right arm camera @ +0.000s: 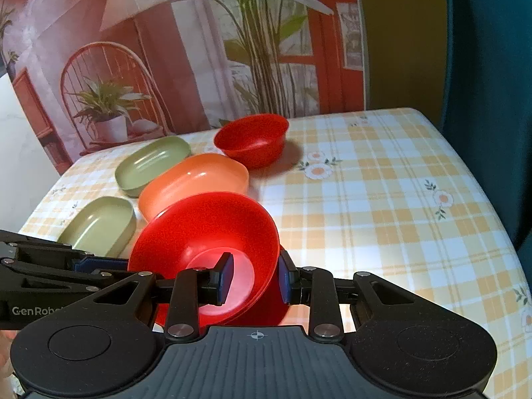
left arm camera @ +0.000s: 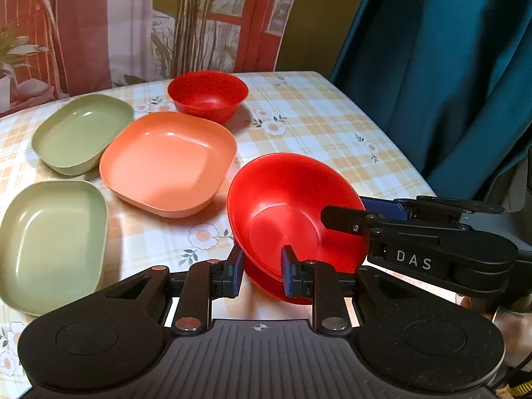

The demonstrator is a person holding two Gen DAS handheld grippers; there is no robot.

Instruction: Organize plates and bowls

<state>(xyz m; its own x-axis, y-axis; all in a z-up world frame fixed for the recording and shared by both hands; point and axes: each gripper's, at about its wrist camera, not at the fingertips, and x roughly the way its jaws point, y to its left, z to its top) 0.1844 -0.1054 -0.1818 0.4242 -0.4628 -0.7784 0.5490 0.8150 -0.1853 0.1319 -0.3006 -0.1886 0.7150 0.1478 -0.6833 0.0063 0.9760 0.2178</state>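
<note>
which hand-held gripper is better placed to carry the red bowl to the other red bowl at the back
Likely the right hand-held gripper. Both clamp the near round red plastic bowl's rim, but the far round red plastic bowl has open checked tablecloth on the right, while the orange square plastic dish crowds the left hand-held gripper.

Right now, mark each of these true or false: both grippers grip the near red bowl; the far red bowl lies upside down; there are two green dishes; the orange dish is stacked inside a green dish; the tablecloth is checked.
1. Both the left gripper and the right gripper grip the near red bowl: true.
2. The far red bowl lies upside down: false, it stands upright.
3. There are two green dishes: true.
4. The orange dish is stacked inside a green dish: false, it sits beside them.
5. The tablecloth is checked: true.
</note>
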